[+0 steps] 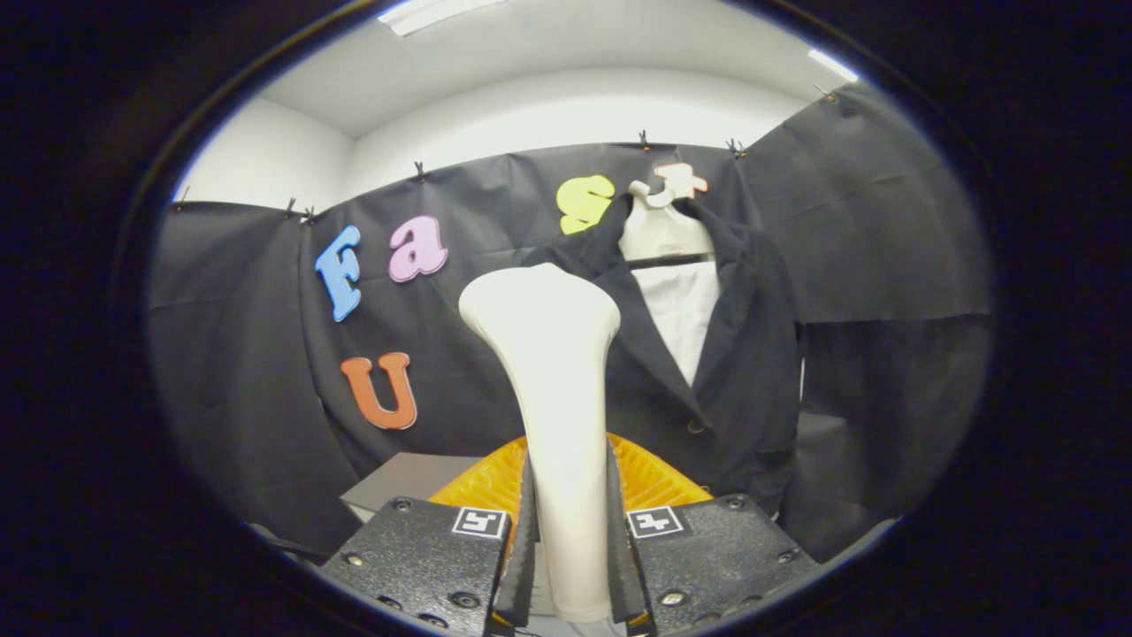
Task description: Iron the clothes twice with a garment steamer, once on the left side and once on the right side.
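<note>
Steamer (555, 389) is clamped upright between both fingers of the gripper (570, 566). Dark jacket (743, 354) is hung beyond on a white hanger (661, 232) — partly hidden by the steamer head. Orange basket (654, 478) and grey box (402, 482) are seen just ahead.

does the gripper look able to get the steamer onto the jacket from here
Probably yes: the gripper is shut on the steamer, and the hanging jacket lies just beyond its head with nothing between them.

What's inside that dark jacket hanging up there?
Inside the jacket a white shirt shows on a pale hanger. The steamer, clamped in the tool, hides the jacket's left side.
</note>
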Action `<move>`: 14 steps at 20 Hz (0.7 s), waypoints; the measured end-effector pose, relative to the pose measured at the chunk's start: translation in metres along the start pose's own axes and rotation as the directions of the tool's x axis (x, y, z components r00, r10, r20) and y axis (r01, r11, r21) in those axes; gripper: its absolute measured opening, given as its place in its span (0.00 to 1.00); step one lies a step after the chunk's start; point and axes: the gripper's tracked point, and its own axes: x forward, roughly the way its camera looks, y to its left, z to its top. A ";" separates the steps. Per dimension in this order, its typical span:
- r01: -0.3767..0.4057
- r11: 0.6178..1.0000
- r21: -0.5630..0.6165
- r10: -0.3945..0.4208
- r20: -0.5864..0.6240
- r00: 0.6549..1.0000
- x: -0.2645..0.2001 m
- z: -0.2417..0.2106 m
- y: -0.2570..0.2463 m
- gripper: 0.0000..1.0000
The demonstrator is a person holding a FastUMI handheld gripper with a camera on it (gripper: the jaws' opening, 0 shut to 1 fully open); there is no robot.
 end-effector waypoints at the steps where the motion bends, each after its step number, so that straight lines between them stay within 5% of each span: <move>1: 0.015 1.000 -0.002 -0.015 0.003 1.000 0.008 0.004 -0.005 0.36; 14: 0.157 0.981 -0.112 -0.165 -0.063 0.984 0.087 -0.030 -0.048 0.37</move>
